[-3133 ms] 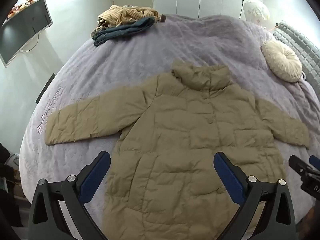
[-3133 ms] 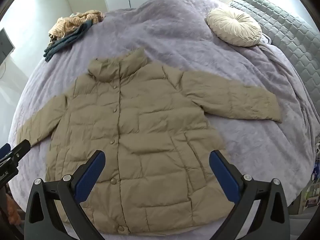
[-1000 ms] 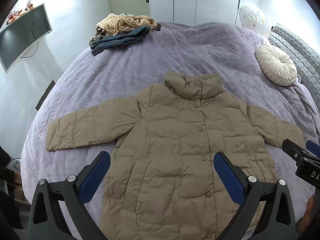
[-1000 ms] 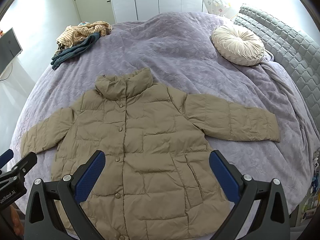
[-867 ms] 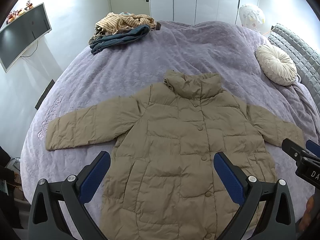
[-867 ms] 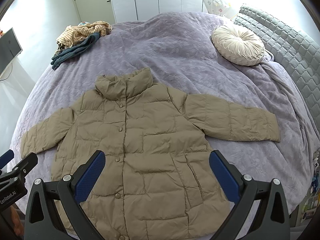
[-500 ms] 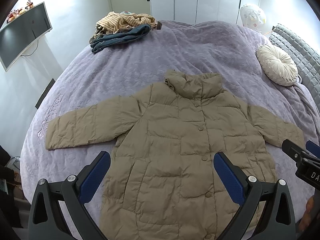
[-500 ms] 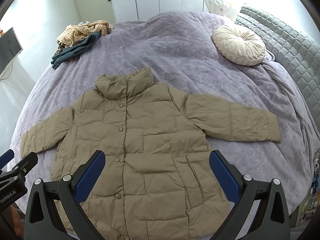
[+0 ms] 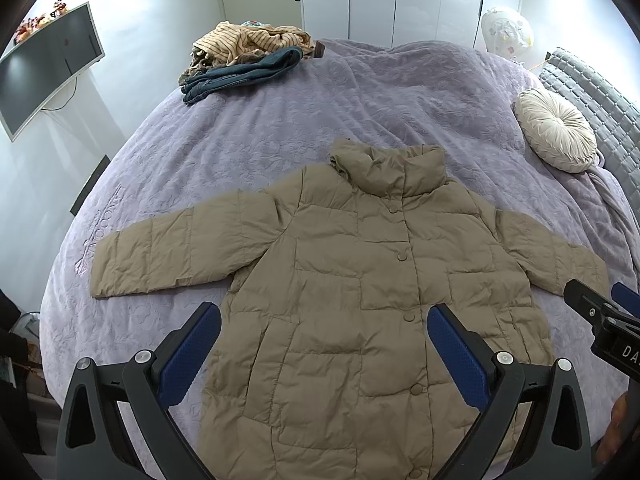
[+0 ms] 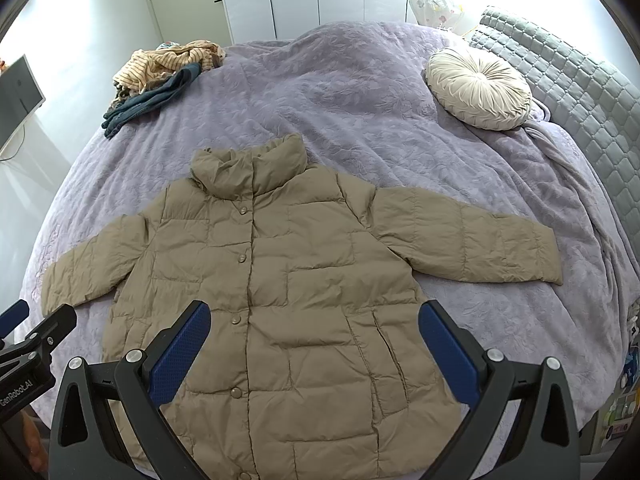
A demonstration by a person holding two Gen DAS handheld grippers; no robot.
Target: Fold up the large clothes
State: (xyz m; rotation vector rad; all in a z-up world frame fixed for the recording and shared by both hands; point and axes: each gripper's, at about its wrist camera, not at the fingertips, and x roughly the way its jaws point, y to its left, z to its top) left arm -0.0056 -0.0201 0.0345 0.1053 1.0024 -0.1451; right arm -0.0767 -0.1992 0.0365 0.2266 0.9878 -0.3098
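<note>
A tan puffer jacket (image 9: pixel 360 292) lies flat, buttoned and sleeves outspread on a purple bedspread (image 9: pixel 360 92); above its hem hover the left gripper (image 9: pixel 322 344) and right gripper (image 10: pixel 314 340), fingers spread and empty, so each should probably pinch a cuff and fold inward.

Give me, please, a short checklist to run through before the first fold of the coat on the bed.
1. Coat lies flat, front up: ok.
2. Both sleeves spread out to the sides: ok.
3. Buttons closed: cannot tell for all of them.
4. Left gripper open, holding nothing: ok.
5. Right gripper open, holding nothing: ok.
6. Pile of clothes and cushion apart from the coat: ok.
</note>
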